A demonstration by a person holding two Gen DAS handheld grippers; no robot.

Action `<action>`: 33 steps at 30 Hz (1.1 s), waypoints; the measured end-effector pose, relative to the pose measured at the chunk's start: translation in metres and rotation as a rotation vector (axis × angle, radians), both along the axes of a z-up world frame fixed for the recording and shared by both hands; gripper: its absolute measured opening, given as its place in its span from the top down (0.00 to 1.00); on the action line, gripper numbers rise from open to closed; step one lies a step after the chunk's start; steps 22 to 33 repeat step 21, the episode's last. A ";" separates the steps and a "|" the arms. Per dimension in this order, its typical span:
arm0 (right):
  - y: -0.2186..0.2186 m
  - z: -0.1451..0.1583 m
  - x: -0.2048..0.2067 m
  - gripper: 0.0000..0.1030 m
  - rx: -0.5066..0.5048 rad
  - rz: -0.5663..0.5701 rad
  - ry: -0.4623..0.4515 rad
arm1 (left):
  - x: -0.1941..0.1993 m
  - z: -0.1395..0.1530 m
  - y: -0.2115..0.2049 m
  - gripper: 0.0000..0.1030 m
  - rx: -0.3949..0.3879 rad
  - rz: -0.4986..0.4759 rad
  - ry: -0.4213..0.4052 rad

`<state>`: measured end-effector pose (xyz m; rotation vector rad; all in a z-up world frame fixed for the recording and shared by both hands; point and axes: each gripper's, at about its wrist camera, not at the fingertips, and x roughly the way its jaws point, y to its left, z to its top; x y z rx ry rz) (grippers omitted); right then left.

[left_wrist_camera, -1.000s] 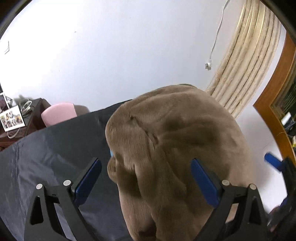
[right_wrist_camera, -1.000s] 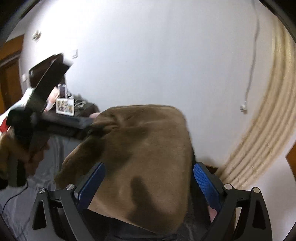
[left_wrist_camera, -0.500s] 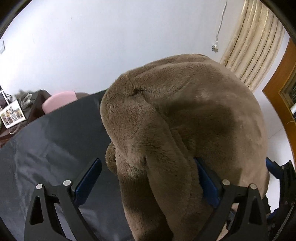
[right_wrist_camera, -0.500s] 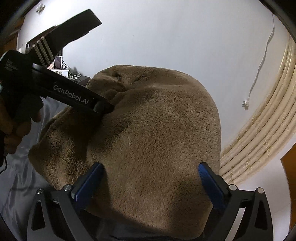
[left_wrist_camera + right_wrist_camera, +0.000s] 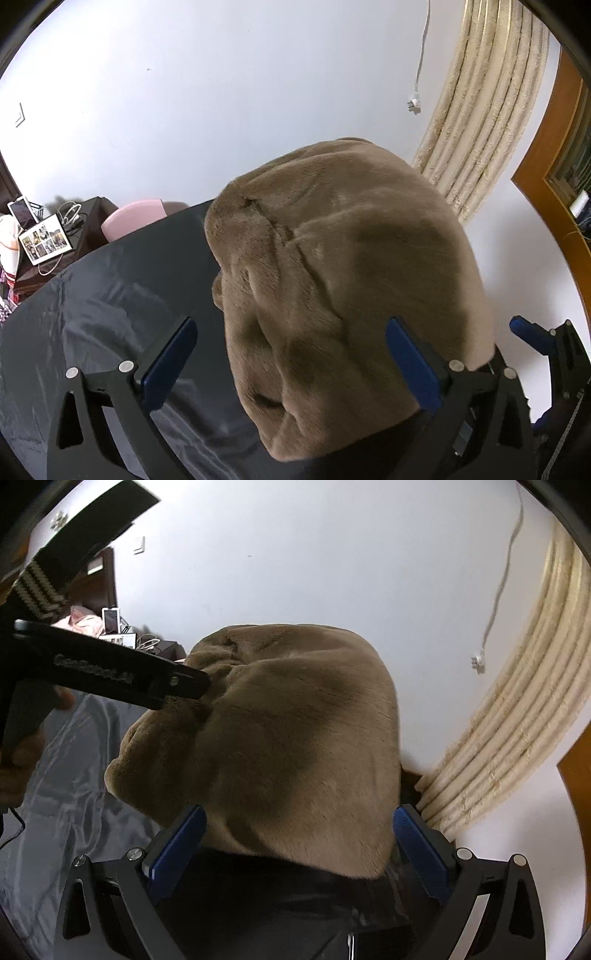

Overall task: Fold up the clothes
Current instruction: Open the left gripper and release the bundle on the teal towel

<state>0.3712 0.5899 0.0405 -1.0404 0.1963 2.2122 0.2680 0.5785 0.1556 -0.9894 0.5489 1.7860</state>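
Pointing downward over a dark sheet (image 5: 92, 314), the left gripper (image 5: 291, 354) has its 2 blue pads spread wide, a brown plush garment (image 5: 351, 266) heaped between them, unpinched. From the right wrist, the right gripper (image 5: 299, 842) likewise stands spread around the garment's near edge, while the left gripper's dark fingers reach in from the left onto the garment's far fold.

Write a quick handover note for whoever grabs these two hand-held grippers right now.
Left hand-held gripper: open, nothing pinched; the brown fleece garment lies bunched between and ahead of its fingers.
Right hand-held gripper: wide open, garment edge lying between its fingers, not clamped.
The garment sits in a rounded heap on the dark sheet.
Done: no neat fold visible.
Left: flatten it, then fold.
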 end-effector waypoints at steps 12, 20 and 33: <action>-0.003 0.026 0.027 0.00 -0.001 -0.069 0.032 | 0.023 0.009 -0.004 0.01 -0.012 -0.029 -0.013; -0.004 0.032 0.037 0.00 0.002 -0.098 0.042 | 0.026 0.021 -0.011 0.01 0.034 -0.041 0.027; -0.005 0.032 0.038 0.00 0.002 -0.098 0.041 | 0.026 0.021 -0.011 0.01 0.036 -0.041 0.034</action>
